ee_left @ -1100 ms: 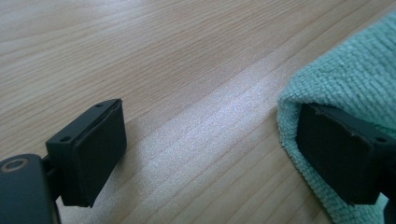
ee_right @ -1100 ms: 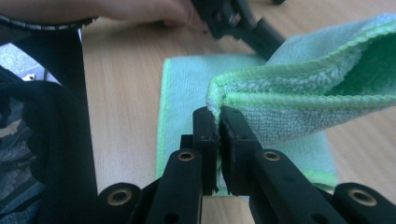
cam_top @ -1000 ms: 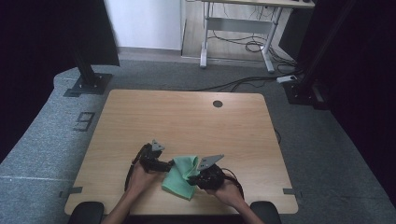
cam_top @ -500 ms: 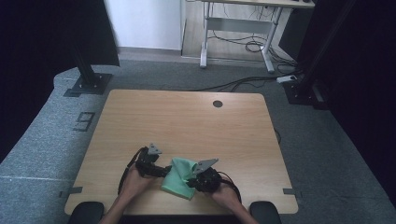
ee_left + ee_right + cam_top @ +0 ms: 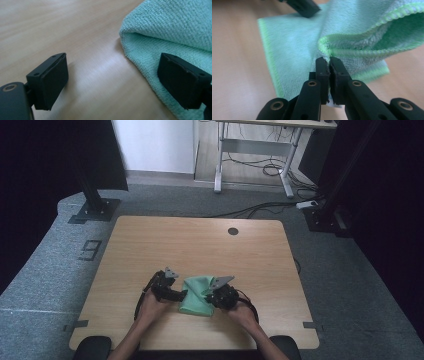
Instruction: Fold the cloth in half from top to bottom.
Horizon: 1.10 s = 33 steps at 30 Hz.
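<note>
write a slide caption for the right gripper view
Right gripper pinches the hemmed edge of a green microfibre cloth on the wooden table.

Green cloth (image 5: 172, 37) cut off by the top and right edges in the left gripper view, its far side unseen. Right-hand jaw of the left hand-held gripper (image 5: 120, 82) clipped at the frame's right edge. Pinched hem hidden between the jaws of the right hand-held gripper (image 5: 329, 65). Surface (image 5: 234, 70) blurred beyond. Forearms cropped at the bottom of the high view.
</note>
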Tool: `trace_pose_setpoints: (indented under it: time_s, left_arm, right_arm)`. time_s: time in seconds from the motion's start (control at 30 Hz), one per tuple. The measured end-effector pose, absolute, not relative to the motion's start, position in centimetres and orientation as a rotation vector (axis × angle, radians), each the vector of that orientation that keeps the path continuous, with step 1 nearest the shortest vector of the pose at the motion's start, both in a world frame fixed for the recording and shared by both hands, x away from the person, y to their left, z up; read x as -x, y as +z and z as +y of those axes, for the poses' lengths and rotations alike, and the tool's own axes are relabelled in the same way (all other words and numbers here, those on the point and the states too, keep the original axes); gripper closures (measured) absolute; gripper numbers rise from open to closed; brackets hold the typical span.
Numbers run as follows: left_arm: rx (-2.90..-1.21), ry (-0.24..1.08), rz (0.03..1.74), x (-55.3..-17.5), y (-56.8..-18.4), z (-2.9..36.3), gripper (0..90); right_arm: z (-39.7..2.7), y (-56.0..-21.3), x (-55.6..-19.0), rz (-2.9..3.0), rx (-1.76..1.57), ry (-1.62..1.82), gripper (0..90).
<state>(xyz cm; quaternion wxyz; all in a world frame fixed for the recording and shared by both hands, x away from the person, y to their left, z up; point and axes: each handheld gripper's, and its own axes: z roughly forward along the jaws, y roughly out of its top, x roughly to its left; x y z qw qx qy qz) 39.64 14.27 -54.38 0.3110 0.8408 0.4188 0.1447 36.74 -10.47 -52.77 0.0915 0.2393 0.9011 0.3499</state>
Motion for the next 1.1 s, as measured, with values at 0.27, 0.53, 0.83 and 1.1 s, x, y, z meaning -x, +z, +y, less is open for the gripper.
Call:
trace_pose_setpoints:
  time_s: [0.27, 0.53, 0.83, 1.1]
  left_arm:
    - [-2.206, 0.389, 1.118, -40.0, -54.4, 14.3, 9.6]
    - [-2.201, 0.393, 1.125, -39.9, -54.4, 14.3, 9.8]
    - [-2.2, 0.31, 1.019, -39.6, -51.1, 14.3, 20.7]
    - [-2.197, 0.146, 0.887, -42.3, -46.8, 11.9, 33.2]
  right_arm:
    - [-11.4, -53.0, -38.2, 2.65, -0.776, 1.108, 84.7]
    - [-11.9, -52.7, -37.2, 2.655, -0.783, 1.187, 82.3]
    - [-12.2, -53.6, -37.4, 2.643, -0.826, 1.219, 82.1]
    - [-12.6, -54.1, -37.5, 2.632, -0.901, 1.273, 80.9]
